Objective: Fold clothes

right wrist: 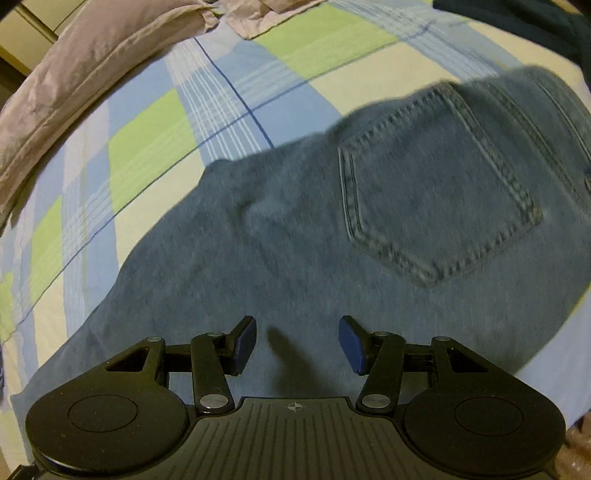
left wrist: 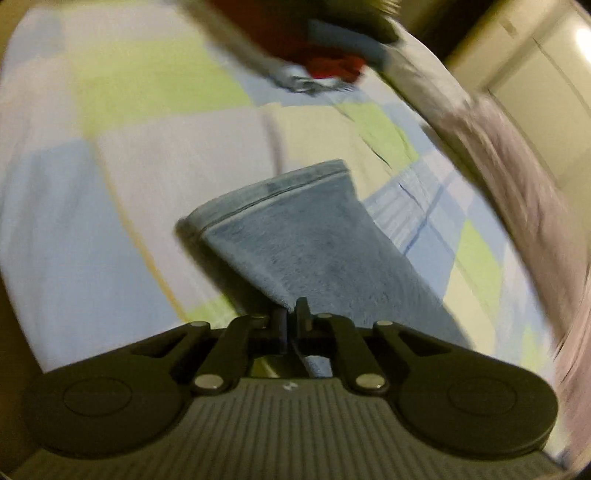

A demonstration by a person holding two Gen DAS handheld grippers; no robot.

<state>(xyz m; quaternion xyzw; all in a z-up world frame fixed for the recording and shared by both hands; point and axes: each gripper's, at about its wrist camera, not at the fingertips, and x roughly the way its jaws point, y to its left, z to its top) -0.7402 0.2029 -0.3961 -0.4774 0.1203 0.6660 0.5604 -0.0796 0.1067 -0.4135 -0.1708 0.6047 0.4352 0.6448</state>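
Observation:
Light blue jeans lie on a checked bed sheet (right wrist: pixel 147 140). In the left wrist view one jeans leg (left wrist: pixel 295 229) runs away from me, its hem (left wrist: pixel 266 192) at the far end. My left gripper (left wrist: pixel 293 310) is shut on the edge of this leg, with denim pinched between the black fingers. In the right wrist view the seat of the jeans (right wrist: pixel 258 240) lies flat with a stitched back pocket (right wrist: pixel 436 192) facing up. My right gripper (right wrist: pixel 297 341) hovers over the denim, open, with nothing between its blue pads (right wrist: pixel 351 343).
A pinkish-grey duvet (right wrist: pixel 74 74) is bunched along the bed's edge, also seen as the duvet (left wrist: pixel 498 155) on the right. A red garment (left wrist: pixel 332 66) lies at the far end. A dark garment (right wrist: pixel 535 26) sits at the top right. Pale cupboard doors (left wrist: pixel 535 74) stand beyond.

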